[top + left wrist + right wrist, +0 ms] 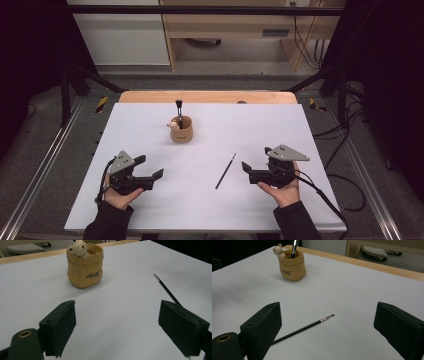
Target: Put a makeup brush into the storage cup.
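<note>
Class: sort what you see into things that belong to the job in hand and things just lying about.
Job: thin brush on the sheet; bear pot with a brush standing in it; both open claws, left, right.
Lying about: cables on the floor; wooden desk behind.

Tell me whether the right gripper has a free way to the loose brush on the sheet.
Probably yes. The right gripper is open and the brush lies flat just beside it on the bare white sheet, nothing between them. The pot stands well away.

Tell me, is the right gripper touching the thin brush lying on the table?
Apart. In the high view, bare white table separates the right gripper from the thin brush; the right gripper view shows its jaws wide open.
</note>
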`<state>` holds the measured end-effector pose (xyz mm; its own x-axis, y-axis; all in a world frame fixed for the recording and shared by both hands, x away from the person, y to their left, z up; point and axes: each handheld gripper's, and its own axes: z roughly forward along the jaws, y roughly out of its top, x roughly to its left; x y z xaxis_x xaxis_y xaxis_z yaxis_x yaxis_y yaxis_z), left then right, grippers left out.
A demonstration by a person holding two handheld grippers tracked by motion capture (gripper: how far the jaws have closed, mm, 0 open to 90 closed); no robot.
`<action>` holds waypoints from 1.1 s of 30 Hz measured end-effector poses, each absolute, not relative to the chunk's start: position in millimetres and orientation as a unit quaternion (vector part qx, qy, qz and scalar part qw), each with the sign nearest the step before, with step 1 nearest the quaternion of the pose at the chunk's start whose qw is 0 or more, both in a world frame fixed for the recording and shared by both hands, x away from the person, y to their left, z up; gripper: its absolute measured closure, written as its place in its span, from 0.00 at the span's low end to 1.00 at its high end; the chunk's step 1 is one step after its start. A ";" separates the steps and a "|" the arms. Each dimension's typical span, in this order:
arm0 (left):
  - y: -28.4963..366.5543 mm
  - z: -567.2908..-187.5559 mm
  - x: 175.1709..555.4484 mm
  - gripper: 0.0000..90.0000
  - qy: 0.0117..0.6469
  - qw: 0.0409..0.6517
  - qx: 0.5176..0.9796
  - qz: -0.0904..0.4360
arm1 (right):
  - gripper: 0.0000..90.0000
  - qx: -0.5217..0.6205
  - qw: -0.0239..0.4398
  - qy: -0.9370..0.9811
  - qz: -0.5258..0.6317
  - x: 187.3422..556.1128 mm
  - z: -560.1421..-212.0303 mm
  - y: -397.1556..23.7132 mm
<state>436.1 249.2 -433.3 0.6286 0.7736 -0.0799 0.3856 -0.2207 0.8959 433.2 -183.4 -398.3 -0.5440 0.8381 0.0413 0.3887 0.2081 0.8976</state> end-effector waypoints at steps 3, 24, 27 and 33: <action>249.4 -433.2 436.3 0.15 0.383 0.493 0.756 0.197 | 0.09 0.413 0.235 0.744 0.470 436.0 -397.7 -177.6; 247.4 -433.0 435.9 0.15 0.375 0.492 0.760 0.199 | 0.10 0.413 0.212 0.768 0.442 451.9 -412.7 -147.4; 247.3 -432.6 435.6 0.15 0.374 0.494 0.759 0.199 | 0.10 0.411 0.209 0.768 0.445 453.6 -417.4 -143.8; 247.9 -432.3 436.1 0.15 0.374 0.496 0.758 0.199 | 0.10 0.415 0.201 0.773 0.436 456.8 -427.5 -137.7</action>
<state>436.1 247.9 -432.3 0.6417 0.7638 -0.0694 0.3694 -0.2285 0.9008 456.8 -137.7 -427.5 -0.5753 0.8163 0.0511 0.4666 0.2762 0.8402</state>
